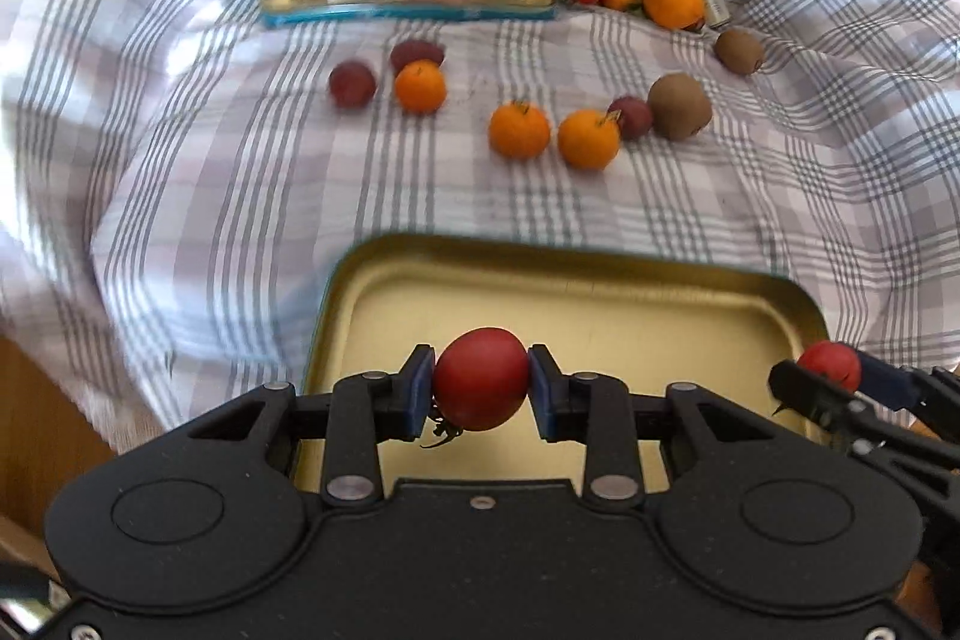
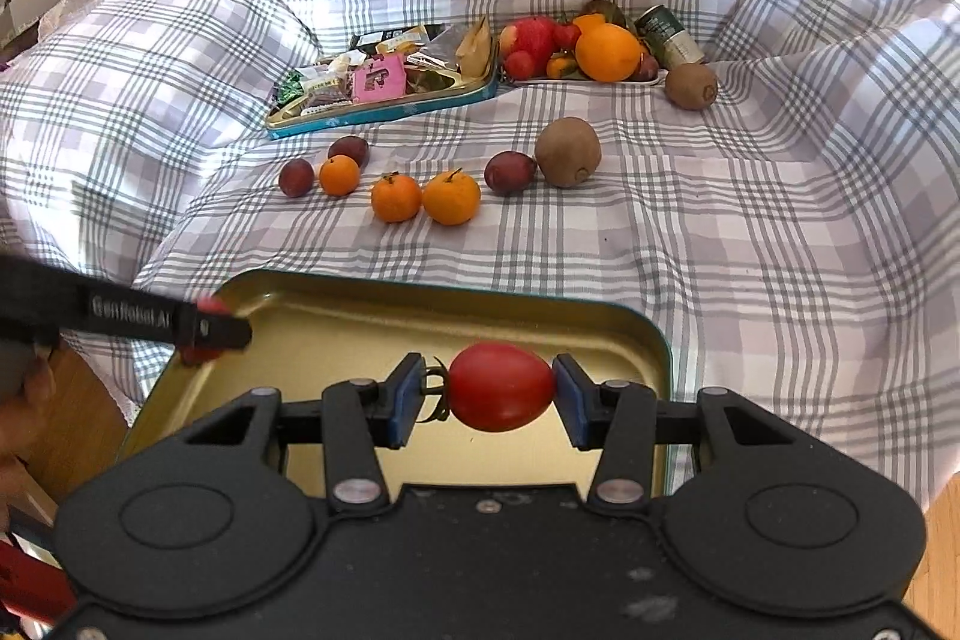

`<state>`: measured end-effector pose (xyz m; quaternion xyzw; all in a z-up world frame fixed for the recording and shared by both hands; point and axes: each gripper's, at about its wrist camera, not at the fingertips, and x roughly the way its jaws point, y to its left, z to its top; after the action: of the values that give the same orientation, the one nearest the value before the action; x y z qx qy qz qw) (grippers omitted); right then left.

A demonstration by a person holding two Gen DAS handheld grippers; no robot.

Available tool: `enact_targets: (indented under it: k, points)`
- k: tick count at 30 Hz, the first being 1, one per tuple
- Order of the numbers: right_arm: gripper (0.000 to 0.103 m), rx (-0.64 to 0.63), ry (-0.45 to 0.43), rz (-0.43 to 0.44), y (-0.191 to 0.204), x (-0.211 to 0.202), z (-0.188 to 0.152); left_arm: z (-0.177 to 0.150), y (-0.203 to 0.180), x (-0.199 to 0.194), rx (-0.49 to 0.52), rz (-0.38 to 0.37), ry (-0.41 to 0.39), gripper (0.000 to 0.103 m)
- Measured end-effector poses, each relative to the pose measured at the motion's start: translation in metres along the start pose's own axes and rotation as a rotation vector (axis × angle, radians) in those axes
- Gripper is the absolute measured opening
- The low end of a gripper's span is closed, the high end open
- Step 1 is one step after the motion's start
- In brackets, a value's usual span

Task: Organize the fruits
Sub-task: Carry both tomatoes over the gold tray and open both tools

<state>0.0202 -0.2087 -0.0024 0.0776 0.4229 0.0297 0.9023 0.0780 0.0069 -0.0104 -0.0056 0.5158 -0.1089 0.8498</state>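
Carrying a tomato [image 1: 480, 379] pinched in each gripper [image 1: 482, 381] over the empty tin [image 1: 600, 304], both needed lowering (gently) before their fingers parted.

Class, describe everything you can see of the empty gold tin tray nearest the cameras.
The tin tray is a shallow rectangular metal tray with rounded corners, a matte gold inside and a teal outer rim. It lies flat on the checked cloth, open side up, nothing resting in it. Above it, the left tool and right tool each grip a red tomato, neither touching the tray.
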Motion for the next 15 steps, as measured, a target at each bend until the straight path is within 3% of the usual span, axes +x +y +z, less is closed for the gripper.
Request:
enact_targets:
  k: [8, 15]
  points:
    - [0.049, 0.030, -0.005, -0.016, 0.004, -0.024, -0.014, -0.032, 0.001, -0.006, -0.070, 0.015, 0.054, 0.042]
    - [0.049, 0.050, 0.022, -0.004, 0.005, -0.032, -0.020, -0.046, 0.007, -0.019, -0.125, -0.007, 0.032, 0.041]
